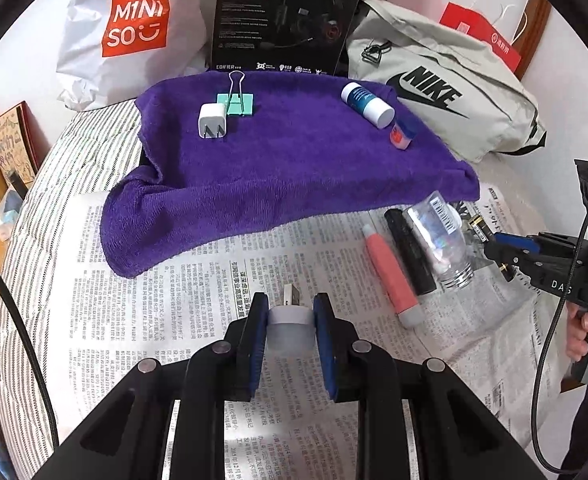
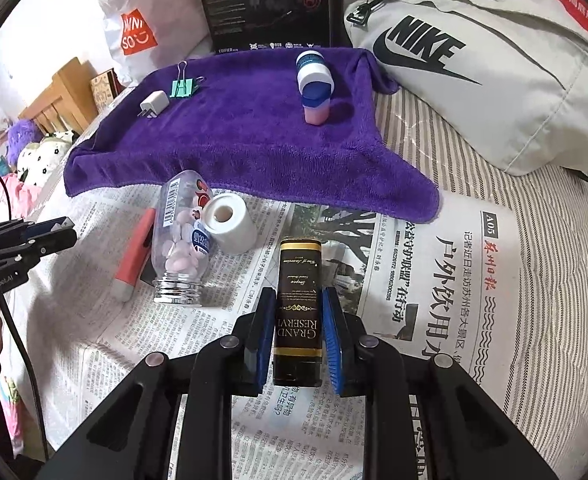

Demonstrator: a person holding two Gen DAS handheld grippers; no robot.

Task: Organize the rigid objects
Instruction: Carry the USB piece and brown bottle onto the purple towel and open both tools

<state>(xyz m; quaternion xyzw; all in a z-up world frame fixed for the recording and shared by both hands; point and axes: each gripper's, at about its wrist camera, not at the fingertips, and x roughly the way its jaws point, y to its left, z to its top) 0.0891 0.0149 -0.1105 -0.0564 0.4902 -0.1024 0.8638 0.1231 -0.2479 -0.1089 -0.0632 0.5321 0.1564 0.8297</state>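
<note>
My left gripper is shut on a small white USB plug, held over the newspaper. My right gripper is shut on a dark "Grand Reserve" box low over the newspaper. On the purple towel lie a white charger, a green binder clip, a blue-white bottle and a small pink-blue bottle. On the newspaper lie a pink tube, a black stick, a clear pill bottle and a white cap.
The newspaper covers a striped bed. Behind the towel stand a Miniso bag, a black Edifier box and a grey Nike bag. Wooden furniture and toys are at the left.
</note>
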